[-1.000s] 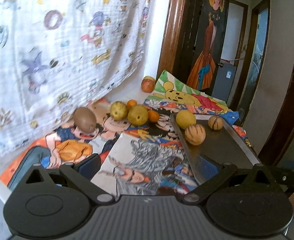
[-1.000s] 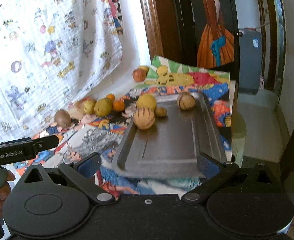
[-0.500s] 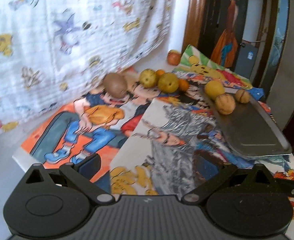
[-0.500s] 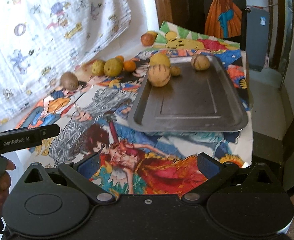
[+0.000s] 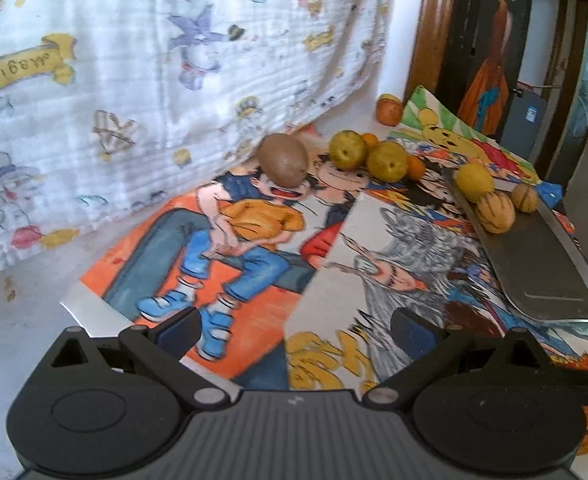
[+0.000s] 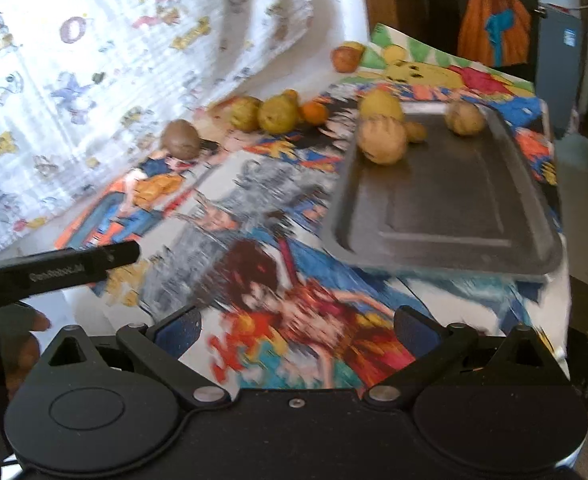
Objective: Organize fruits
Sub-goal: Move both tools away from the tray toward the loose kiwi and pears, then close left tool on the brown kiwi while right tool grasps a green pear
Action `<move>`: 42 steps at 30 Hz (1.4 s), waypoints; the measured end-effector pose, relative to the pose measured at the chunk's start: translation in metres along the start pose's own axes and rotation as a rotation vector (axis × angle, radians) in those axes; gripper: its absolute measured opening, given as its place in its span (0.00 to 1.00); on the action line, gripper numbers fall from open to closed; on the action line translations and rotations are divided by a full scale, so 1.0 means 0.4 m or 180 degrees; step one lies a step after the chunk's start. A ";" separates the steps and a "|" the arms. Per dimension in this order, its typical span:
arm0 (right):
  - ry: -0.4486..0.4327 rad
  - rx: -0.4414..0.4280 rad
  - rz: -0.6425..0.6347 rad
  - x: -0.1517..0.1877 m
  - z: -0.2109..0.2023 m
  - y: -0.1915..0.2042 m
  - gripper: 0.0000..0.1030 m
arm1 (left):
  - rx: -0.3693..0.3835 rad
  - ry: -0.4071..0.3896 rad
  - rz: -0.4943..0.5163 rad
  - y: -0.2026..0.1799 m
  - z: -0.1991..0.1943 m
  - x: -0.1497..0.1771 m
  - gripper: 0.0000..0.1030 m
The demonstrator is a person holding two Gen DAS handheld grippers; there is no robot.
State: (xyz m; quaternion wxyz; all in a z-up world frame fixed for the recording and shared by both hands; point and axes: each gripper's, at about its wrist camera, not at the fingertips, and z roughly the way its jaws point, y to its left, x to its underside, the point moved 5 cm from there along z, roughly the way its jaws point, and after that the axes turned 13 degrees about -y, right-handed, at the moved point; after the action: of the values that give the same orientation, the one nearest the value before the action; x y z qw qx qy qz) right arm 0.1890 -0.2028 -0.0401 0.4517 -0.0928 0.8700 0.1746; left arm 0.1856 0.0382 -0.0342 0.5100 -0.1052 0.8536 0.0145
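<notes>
A dark metal tray (image 6: pixel 453 208) (image 5: pixel 541 264) lies at the right of the cartoon-print table cover. On its far end sit a yellow fruit (image 6: pixel 379 103), a striped tan melon (image 6: pixel 382 140), a small fruit (image 6: pixel 414 131) and another striped one (image 6: pixel 465 118). Off the tray, by the hanging cloth, lie a brown kiwi-like fruit (image 5: pixel 284 159) (image 6: pixel 180 139), two yellow-green fruits (image 5: pixel 347 149) (image 5: pixel 386 161), small oranges (image 5: pixel 415 167) and a red-orange fruit (image 5: pixel 389 110) farther back. My left gripper (image 5: pixel 295 328) is open and empty, well short of the fruit. My right gripper (image 6: pixel 297 326) is open and empty too.
A white cartoon-print cloth (image 5: pixel 154 60) hangs along the left. A wooden door frame (image 5: pixel 429 32) and dark doorway stand behind. The left gripper's body (image 6: pixel 54 270) and a hand (image 6: pixel 18 352) show at the right wrist view's left edge. The table drops off right of the tray.
Both grippers have pulled back and up from the table, so fruits and tray look farther away. Both stayed open. The fruits have not moved.
</notes>
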 end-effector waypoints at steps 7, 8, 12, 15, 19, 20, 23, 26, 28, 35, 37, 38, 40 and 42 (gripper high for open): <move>-0.0328 -0.0360 -0.0344 -0.137 0.023 0.062 0.99 | -0.0137 -0.0068 -0.0016 0.051 0.017 -0.048 1.00; -0.0377 -0.0406 -0.0423 -0.157 0.028 0.068 0.99 | -0.0158 -0.0083 -0.0013 0.057 0.021 -0.056 1.00; -0.0531 -0.0601 -0.0803 -0.226 0.051 0.089 0.99 | -0.0230 -0.0150 -0.0027 0.072 0.040 -0.088 1.00; -0.0652 -0.0668 -0.1064 -0.280 0.071 0.104 0.99 | -0.0289 -0.0190 -0.0027 0.074 0.062 -0.114 1.00; -0.0848 -0.0727 -0.1243 -0.351 0.098 0.114 0.99 | -0.0382 -0.0210 -0.0048 0.070 0.092 -0.144 1.00; -0.0908 -0.0738 -0.1251 -0.372 0.104 0.113 0.99 | -0.0405 -0.0216 -0.0050 0.068 0.100 -0.152 1.00; -0.1037 -0.0730 -0.1220 -0.421 0.128 0.100 0.99 | -0.0457 -0.0242 -0.0014 0.060 0.121 -0.171 1.00; -0.1119 -0.0641 -0.1252 -0.446 0.162 0.080 0.99 | -0.0473 -0.0275 0.0034 0.047 0.142 -0.187 1.00; -0.1138 -0.0601 -0.1344 -0.445 0.186 0.064 0.99 | -0.0449 -0.0284 0.0037 0.039 0.160 -0.196 1.00; -0.0851 -0.0569 -0.1612 -0.395 0.322 0.006 0.99 | -0.0409 -0.0281 -0.0098 0.022 0.232 -0.206 1.00; -0.0756 -0.0585 -0.1682 -0.378 0.359 0.000 0.99 | -0.0397 -0.0272 -0.0164 0.016 0.255 -0.205 1.00; -0.0705 -0.0595 -0.1733 -0.367 0.379 0.000 0.99 | -0.0386 -0.0268 -0.0201 0.013 0.266 -0.204 1.00; -0.0632 -0.0632 -0.1827 -0.352 0.411 0.005 0.99 | -0.0368 -0.0256 -0.0293 0.010 0.290 -0.203 1.00; -0.0595 -0.0680 -0.1921 -0.338 0.440 0.011 0.99 | -0.0367 -0.0250 -0.0390 0.009 0.313 -0.202 1.00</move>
State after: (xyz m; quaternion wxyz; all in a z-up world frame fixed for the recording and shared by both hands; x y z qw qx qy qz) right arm 0.3978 -0.1299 -0.0218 0.5486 -0.3767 0.7348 0.1309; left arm 0.3306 0.0713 -0.0239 0.5361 -0.1857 0.8227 0.0365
